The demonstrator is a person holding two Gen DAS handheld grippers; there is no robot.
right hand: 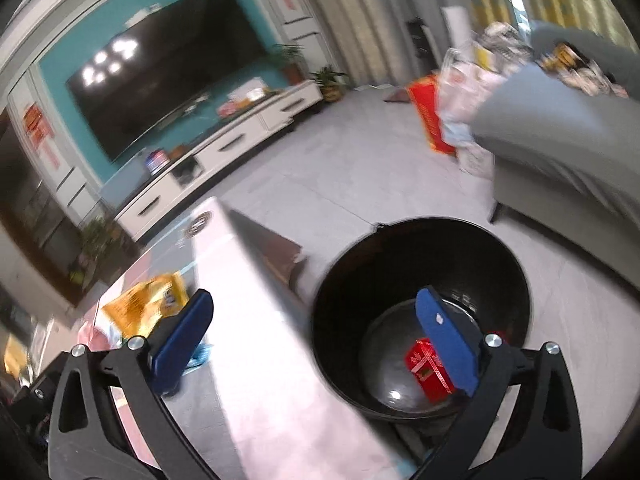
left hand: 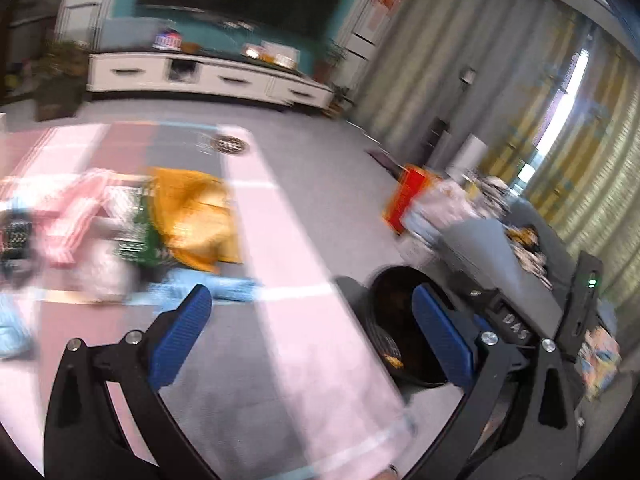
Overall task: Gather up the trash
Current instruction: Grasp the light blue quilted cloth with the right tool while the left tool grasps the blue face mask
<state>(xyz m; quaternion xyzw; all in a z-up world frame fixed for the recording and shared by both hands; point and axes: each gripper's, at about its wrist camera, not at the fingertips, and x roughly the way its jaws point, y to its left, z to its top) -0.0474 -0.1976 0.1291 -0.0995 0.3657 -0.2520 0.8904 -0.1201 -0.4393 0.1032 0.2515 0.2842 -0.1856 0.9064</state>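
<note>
Blur smears table litter [left hand: 176, 220]; right tool [right hand: 314, 328] hides part of red box [right hand: 426, 368].

Black bin [right hand: 420, 280] — red box [right hand: 428, 368]; orange-yellow bag [right hand: 140, 308].

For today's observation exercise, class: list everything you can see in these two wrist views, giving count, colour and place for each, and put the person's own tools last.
trash bin: 1, black, on the floor beside the table
red packet: 1, red, at the bottom of the trash bin
table: 1, pink and grey top, left of the bin
yellow bag: 1, orange-yellow, on the table among blurred wrappers
television: 1, black, on the teal wall
TV cabinet: 1, white, below the television
sofa: 1, grey, right of the bin
left gripper: 1, blue pads, open, empty
right gripper: 1, blue pads, open, over the bin
</note>
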